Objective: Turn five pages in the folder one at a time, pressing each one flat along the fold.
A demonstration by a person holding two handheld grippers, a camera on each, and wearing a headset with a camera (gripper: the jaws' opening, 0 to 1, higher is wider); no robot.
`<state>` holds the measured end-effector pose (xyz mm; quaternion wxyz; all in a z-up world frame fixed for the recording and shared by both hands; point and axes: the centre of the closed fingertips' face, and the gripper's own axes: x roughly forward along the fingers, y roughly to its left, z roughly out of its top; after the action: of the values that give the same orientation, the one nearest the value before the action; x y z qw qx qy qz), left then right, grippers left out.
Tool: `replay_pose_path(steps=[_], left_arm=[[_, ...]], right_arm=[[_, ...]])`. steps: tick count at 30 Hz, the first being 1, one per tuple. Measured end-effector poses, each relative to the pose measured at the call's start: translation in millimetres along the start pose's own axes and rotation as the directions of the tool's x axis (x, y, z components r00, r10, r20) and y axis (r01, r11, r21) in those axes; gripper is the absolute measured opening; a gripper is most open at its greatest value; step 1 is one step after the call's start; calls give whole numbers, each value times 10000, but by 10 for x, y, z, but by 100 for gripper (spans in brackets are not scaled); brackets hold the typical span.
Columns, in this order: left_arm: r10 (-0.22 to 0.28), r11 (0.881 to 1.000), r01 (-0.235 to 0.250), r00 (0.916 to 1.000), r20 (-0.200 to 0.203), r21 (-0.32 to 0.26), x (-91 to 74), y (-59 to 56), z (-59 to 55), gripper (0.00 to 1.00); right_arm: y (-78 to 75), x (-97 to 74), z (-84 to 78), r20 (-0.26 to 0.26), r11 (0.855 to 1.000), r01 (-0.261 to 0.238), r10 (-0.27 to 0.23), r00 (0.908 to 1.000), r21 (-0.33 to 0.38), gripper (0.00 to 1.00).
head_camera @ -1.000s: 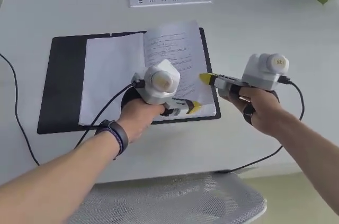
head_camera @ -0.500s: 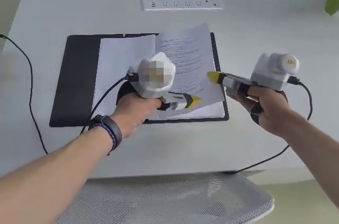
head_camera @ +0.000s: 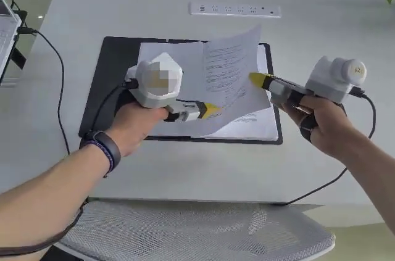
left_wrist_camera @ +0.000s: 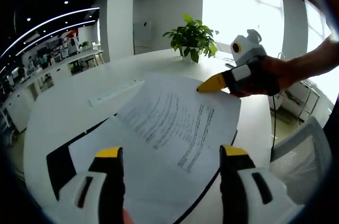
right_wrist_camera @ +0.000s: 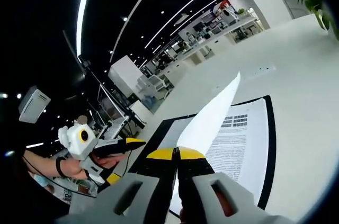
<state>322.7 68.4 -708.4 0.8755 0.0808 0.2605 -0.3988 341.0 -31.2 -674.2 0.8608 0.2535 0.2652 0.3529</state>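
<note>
Folder (head_camera: 110,91) lies open and flat on the white table (head_camera: 185,168) right in front of me. Its black cover is bare on the left and a power strip (head_camera: 234,9) sits just past its far edge. One printed page (head_camera: 233,66) from the right half is lifted and bowed upward, rooted at the fold with its free edge high. Right gripper (head_camera: 260,79) has it. In the right gripper view that gripper (right_wrist_camera: 176,154) is closed tight with the sheet rising from between the jaws, so it pinches the page's outer edge. I judge the hold is out at the edge and high so a single sheet peels clear of the stack and can swing over the fold. Whether only one sheet is caught, I can't tell. Left gripper (head_camera: 208,111) is low over the folder's near edge, close to the fold, tips aimed toward the lifted page. In the left gripper view it (left_wrist_camera: 170,152) stands wide apart with nothing between the jaws and the printed sheet spread ahead of it. I read that as waiting, placed by the fold to press the page flat once it lands. White sheets already lie on the left half, so some turns look done, count unknown. This turn looks about midway. Next the page needs a slow arc leftward, since thin paper could crease or slip.
</note>
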Motion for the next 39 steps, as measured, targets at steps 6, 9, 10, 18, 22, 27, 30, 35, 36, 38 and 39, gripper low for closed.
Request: replay_pose_path(steps=[6, 9, 10, 18, 22, 27, 30, 35, 36, 38, 39], left_arm=[[464, 9985, -462, 9989, 57, -293, -238, 202, -119, 74], [629, 9971, -626, 9980, 54, -429, -338, 277, -185, 74], [683, 9966, -680, 9977, 49, -462, -377, 298, -206, 74], [1080, 9916, -1069, 9941, 119, -730, -600, 446, -298, 74], [1222, 9895, -1208, 9924, 128, -796, -669, 536, -332, 74], [1397, 9858, -1377, 9901, 140, -961, -777, 580, -401, 75], [1474, 9847, -1454, 9890, 138, -962, -853, 576, -420, 75], [1691, 9796, -1660, 9854, 184, -1129, -962, 679, -457, 75], [1742, 9782, -1709, 9845, 182, -1184, -987, 692, -473, 75], [1824, 9761, -1789, 9831, 171, -1232, -1027, 714, -497, 75], [1854, 9753, -1819, 9825, 169, -1252, -1044, 722, -505, 75]], right_arm=[[345, 196, 86, 19, 9952, -893, 895, 9960, -400, 0], [497, 314, 80, -173, 9908, -1190, 1181, 9928, -639, 0], [524, 343, 78, -194, 9902, -1235, 1225, 9923, -650, 0], [768, 578, -6, -508, 9817, -1752, 1717, 9838, -744, 0], [839, 662, -42, -676, 9784, -1921, 1871, 9800, -769, 0], [922, 772, -94, -913, 9739, -2118, 2043, 9746, -822, 0], [953, 838, -137, -1069, 9717, -2216, 2125, 9713, -820, 0], [1031, 971, -217, -1320, 9669, -2423, 2307, 9640, -800, 0], [1041, 998, -235, -1367, 9663, -2453, 2333, 9627, -782, 0], [1055, 1066, -282, -1482, 9660, -2482, 2356, 9605, -727, 0], [1061, 1108, -316, -1574, 9653, -2510, 2376, 9585, -715, 0]])
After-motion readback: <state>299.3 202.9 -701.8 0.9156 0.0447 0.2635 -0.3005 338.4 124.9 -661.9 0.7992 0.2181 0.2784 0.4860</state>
